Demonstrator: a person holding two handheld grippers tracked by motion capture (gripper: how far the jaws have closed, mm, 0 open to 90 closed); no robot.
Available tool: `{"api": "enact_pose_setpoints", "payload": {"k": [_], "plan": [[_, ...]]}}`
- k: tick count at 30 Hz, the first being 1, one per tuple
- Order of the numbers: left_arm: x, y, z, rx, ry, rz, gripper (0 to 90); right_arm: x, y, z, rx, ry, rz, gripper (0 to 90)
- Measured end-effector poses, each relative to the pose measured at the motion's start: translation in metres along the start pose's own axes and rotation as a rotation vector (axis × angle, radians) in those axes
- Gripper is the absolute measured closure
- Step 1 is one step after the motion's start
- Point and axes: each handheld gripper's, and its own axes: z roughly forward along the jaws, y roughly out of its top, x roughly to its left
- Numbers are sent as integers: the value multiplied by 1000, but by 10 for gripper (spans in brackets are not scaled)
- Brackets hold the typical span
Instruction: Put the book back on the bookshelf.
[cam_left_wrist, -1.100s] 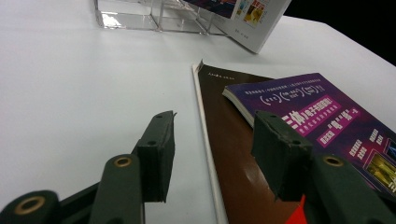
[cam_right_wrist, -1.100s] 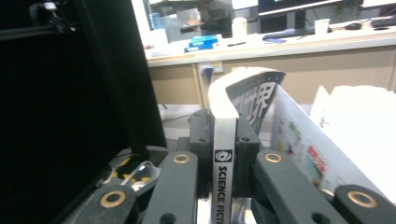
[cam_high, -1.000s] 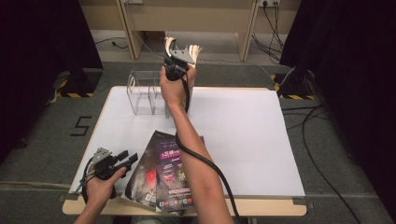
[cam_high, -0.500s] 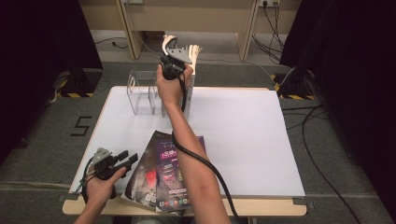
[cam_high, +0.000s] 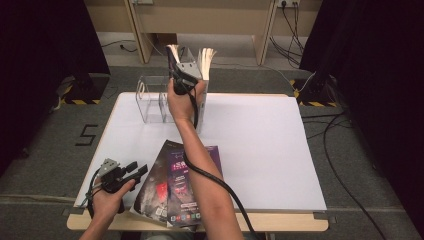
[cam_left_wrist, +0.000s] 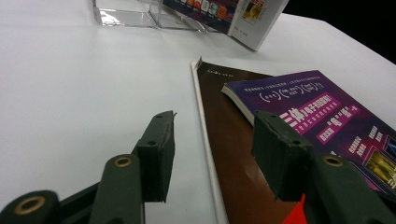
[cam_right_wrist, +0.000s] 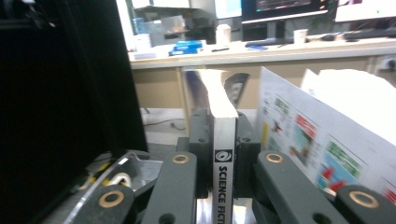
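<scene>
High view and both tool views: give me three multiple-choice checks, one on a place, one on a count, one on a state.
1. Where is the clear acrylic stand?
A. at the table's far left
B. at the near right corner
C. on the floor

2. How many books lie flat on the white table by the left tool?
A. none
B. two
C. four

3. How is the right tool?
A. open over the table
B. shut on the upright book
C. lying on the table

Answers:
1 A, it stands by the far edge, left of the raised hand.
2 B, a purple book overlaps a dark one.
3 B, its pads squeeze the upright book by the spine.
</scene>
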Motion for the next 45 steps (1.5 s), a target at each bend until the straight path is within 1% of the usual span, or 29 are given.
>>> {"api": "enact_pose_setpoints", "payload": {"k": [1, 4, 9, 10, 11, 12, 13, 15, 16, 17, 18, 20, 21, 22, 25, 28, 31, 33, 35, 37, 39, 41, 45], "plan": [[0, 0, 0, 1, -1, 0, 486, 0, -2, -2, -1, -12, -14, 819], [-1, 0, 1, 3, -3, 2, 486, 1, -5, -7, 15, -33, -35, 814], [-2, 0, 0, 5, -3, 8, 486, -2, -5, -12, 57, -61, -40, 790], [-2, 0, 0, 5, -3, 6, 486, -4, -5, -13, 69, -72, -34, 775], [-2, 0, 0, 4, -3, 7, 486, -6, -4, -13, 78, -69, -24, 765], [-2, 0, 1, 2, -2, 4, 486, -7, -4, -14, 75, -65, -17, 757], [-2, 0, 1, 3, -2, 4, 485, -9, -3, -15, 78, -66, -22, 753], [-2, 0, 1, 3, -3, 5, 486, -11, -2, -16, 87, -45, -3, 750], [-3, 0, 1, 3, -4, 5, 486, -12, -2, -16, 89, -45, -8, 746], [-3, 0, 1, 4, -3, 6, 486, -12, -1, -16, 104, -39, 2, 740], [-3, 0, 1, 5, -3, 6, 486, -13, 0, -16, 106, -30, 5, 741], [-3, 0, 1, 4, -3, 5, 486, -13, 1, -15, 131, -39, -2, 743], [-3, 0, 1, 3, -3, 6, 486, -13, 1, -16, 130, -42, 6, 756], [-3, 0, 1, 3, -3, 6, 486, -13, 1, -17, 140, -45, 12, 762], [-3, 0, 1, 3, -3, 6, 486, -15, 5, -17, 158, -29, 43, 758], [-3, 0, 1, 2, -4, 5, 485, -16, 9, -15, 189, -19, 64, 754], [-4, 0, 1, 1, -4, 6, 486, -16, 13, -12, 235, -23, 65, 795], [-4, 0, 1, 1, -4, 7, 486, -17, 15, -11, 256, -28, 77, 811], [-4, 0, 1, 3, -4, 9, 486, -19, 17, -10, 284, -18, 105, 821], [-4, 0, 2, 4, -5, 10, 486, -20, 19, -10, 299, -3, 126, 825], [-5, 0, 2, 4, -6, 13, 485, -22, 20, -10, 298, 7, 148, 827], [-5, 0, 2, 3, -6, 13, 486, -21, 19, -11, 276, 11, 147, 828], [-4, 0, 2, 4, -6, 9, 486, -19, 17, -14, 223, 29, 121, 830]]}}
